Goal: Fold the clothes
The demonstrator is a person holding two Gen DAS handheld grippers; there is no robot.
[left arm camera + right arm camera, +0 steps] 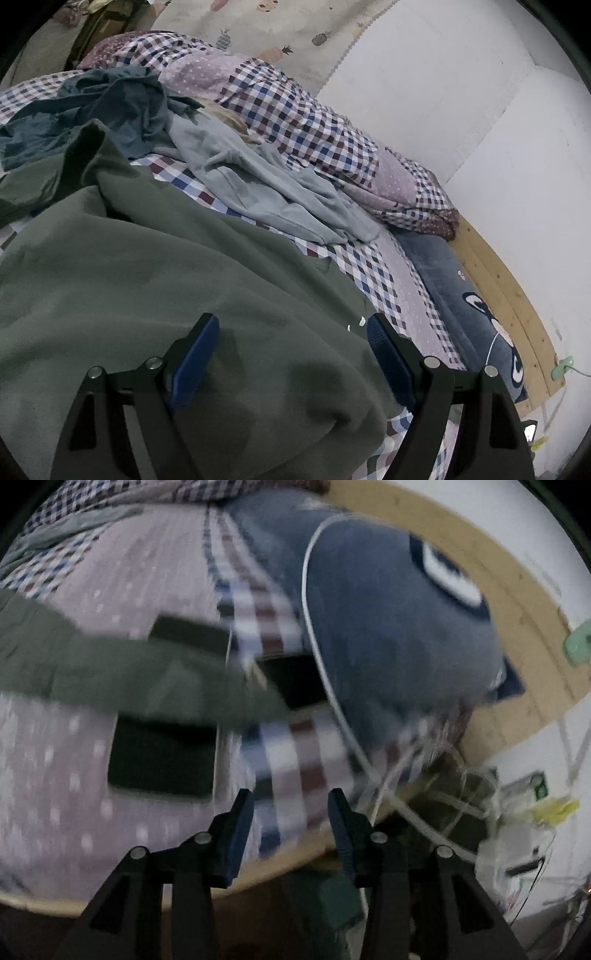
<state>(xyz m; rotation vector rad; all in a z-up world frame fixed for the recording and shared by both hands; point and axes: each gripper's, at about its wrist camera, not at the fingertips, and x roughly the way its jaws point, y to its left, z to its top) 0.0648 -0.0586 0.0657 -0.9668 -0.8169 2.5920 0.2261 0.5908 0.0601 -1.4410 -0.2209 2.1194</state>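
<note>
Laundry heaped on my checked bed
My left gripper (290,328) gapes wide over the green garment (147,280); my right gripper (291,808) is half-open, empty.

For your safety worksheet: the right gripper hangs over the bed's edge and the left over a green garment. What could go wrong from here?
1. The right gripper is near loose white cables at the bed edge; its open fingers might snag one.
2. The green garment bunches between the open fingers of the left gripper; a grab could catch several layers.
</note>
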